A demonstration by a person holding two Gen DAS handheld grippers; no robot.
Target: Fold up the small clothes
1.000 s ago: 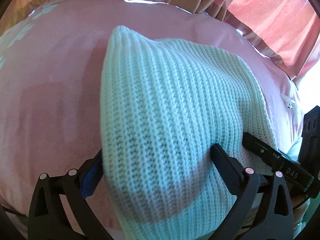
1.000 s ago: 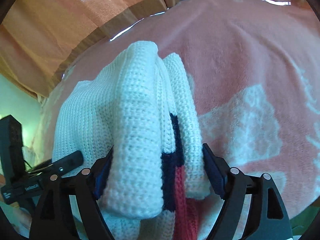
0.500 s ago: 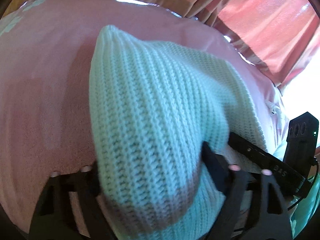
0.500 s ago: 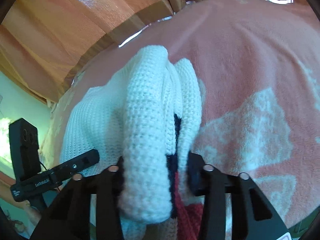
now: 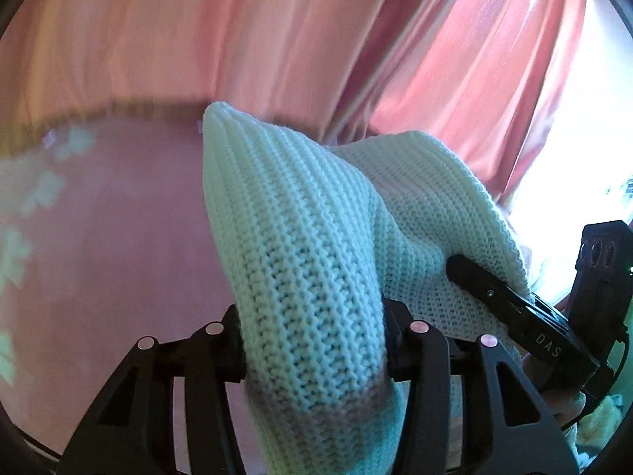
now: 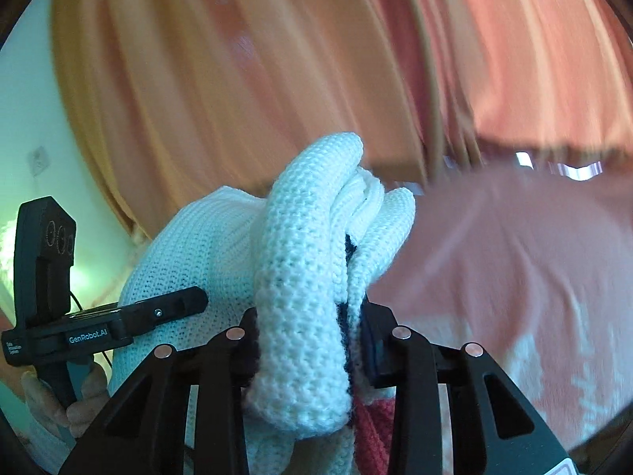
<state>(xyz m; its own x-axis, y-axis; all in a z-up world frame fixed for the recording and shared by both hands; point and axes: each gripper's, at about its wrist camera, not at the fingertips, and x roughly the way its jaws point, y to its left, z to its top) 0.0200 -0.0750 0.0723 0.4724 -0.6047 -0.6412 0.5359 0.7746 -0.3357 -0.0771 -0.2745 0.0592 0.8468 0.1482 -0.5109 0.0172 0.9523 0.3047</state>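
While both cameras tilt up toward the curtains, the left gripper (image 5: 312,328) is clenched hard on a thick bunched fold of the white knit sweater (image 5: 300,237), its two black fingers pressed into the fabric from either side, and the knit bulges up and forward out of the grip in a blunt peak. Over on the right, the right gripper (image 6: 308,324) is squeezing its own wad of the same sweater (image 6: 300,261), several layers rolled together between the fingers, with a dark navy stripe (image 6: 346,316) showing in the crease and a patch of red knit (image 6: 372,431) hanging just below the grip. So the garment is held up between the two grippers, off the pink blanket (image 5: 110,237), stretching from one grip across to the other. From the left wrist view the right gripper's black body (image 5: 526,316) sits at the right edge, partly behind the fabric; from the right wrist view the left gripper's body (image 6: 99,324) sits at the left edge, with the person's fingers (image 6: 79,407) wrapped round its handle. Behind it all hang pink-orange curtains (image 5: 455,79), blurred, and the blanket's pale pattern (image 6: 554,376) shows at lower right.
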